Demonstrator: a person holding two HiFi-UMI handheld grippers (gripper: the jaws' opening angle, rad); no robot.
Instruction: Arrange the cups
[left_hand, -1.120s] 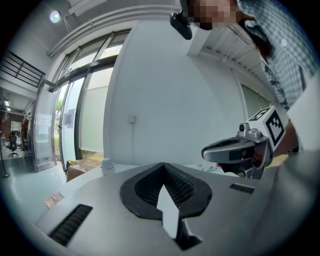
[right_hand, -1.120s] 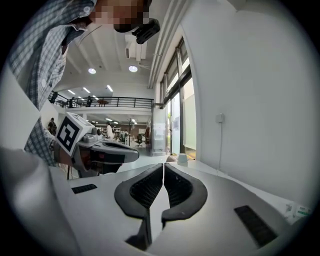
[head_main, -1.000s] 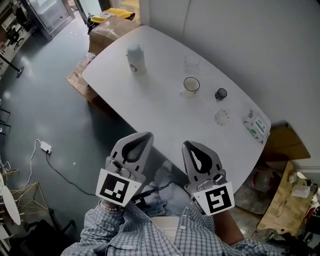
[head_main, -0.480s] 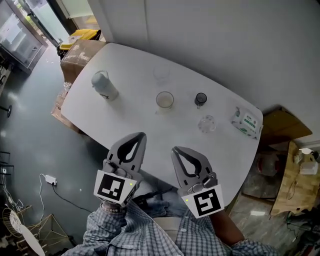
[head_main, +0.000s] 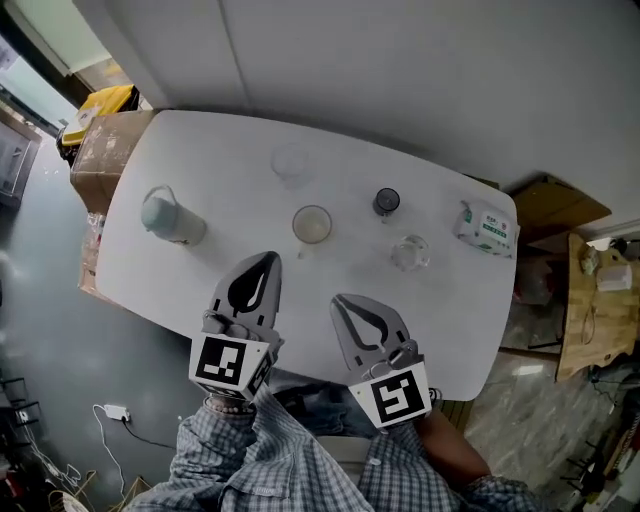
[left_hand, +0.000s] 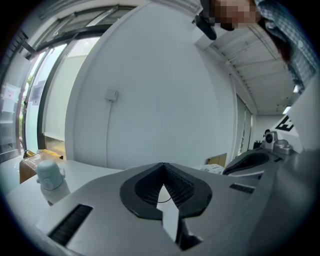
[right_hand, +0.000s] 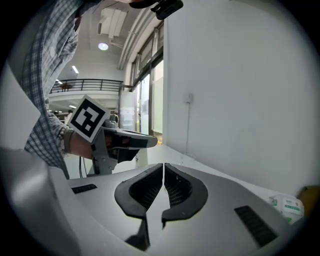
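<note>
On the white table (head_main: 220, 150) stand a beige cup (head_main: 312, 225), a small dark cup (head_main: 386, 202) and two clear glasses, one at the back (head_main: 290, 162) and one to the right (head_main: 409, 252). Both grippers hover over the near edge, well short of the cups. My left gripper (head_main: 262, 262) is shut and empty, its tips meeting in the left gripper view (left_hand: 162, 165). My right gripper (head_main: 345, 302) is shut too, with nothing in it (right_hand: 164, 165). From the right gripper view the left gripper (right_hand: 117, 140) shows alongside.
A pale lidded jug (head_main: 172, 217) (left_hand: 50, 175) stands at the table's left end, a tissue packet (head_main: 483, 227) (right_hand: 287, 206) at its right end. A white wall runs behind the table. Cardboard boxes (head_main: 105, 150) sit on the floor at left, more cardboard (head_main: 560, 205) at right.
Both grippers have come forward from in front of the table to over its near edge, still shut. The head view has swung, so the table now lies squarely ahead.
</note>
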